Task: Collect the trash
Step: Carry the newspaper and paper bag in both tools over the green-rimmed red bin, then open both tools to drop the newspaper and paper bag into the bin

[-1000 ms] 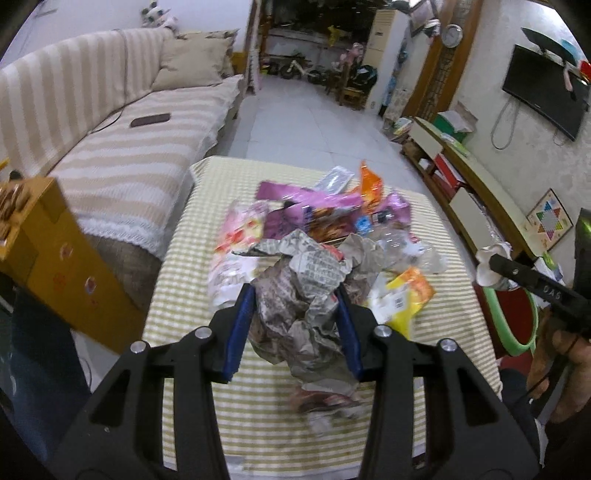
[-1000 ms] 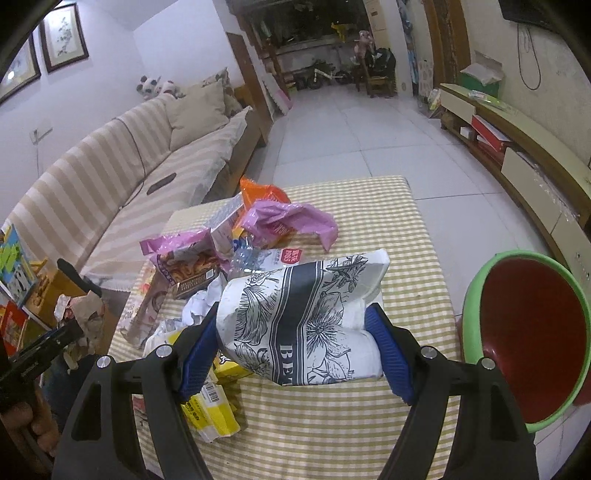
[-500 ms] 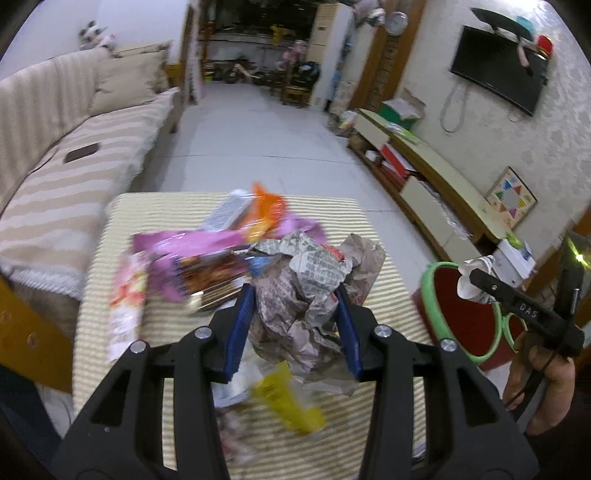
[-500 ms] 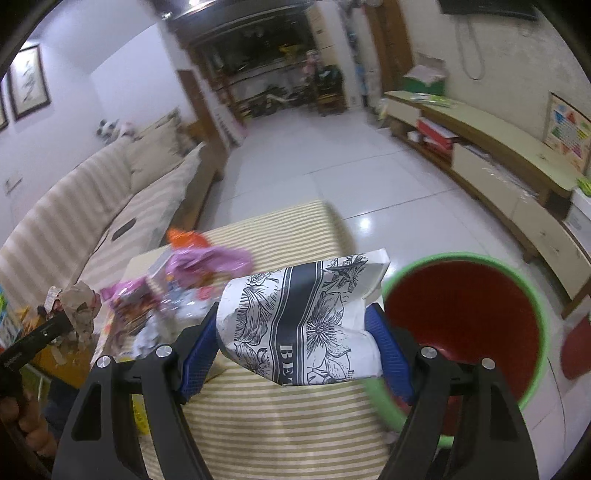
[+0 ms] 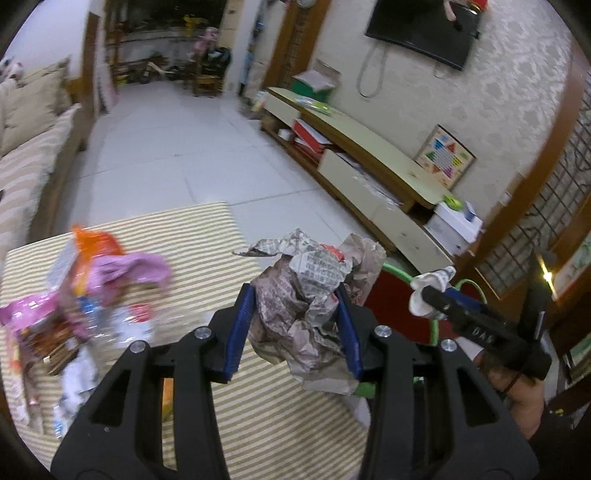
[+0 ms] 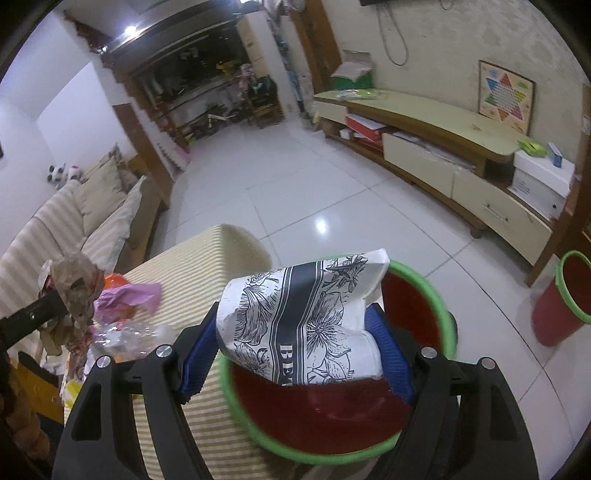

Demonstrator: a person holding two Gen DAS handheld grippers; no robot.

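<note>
right gripper (image 6: 295, 345) clamped on floral white bag (image 6: 306, 321), held over red bin with green rim (image 6: 421, 295) | left gripper (image 5: 295, 328) clamped on crumpled newspaper wad (image 5: 310, 295) above counter (image 5: 207, 240) edge | wrappers pile (image 5: 85, 295) left on counter | second red bin (image 6: 565, 295) farther right on floor

Place: home living room
Seating: striped sofa (image 6: 74, 225) with cushions
Wall: mounted TV (image 5: 424, 31)
Storage: long low cabinet (image 6: 443, 147)
Floor: white tiles (image 6: 295, 177)
</note>
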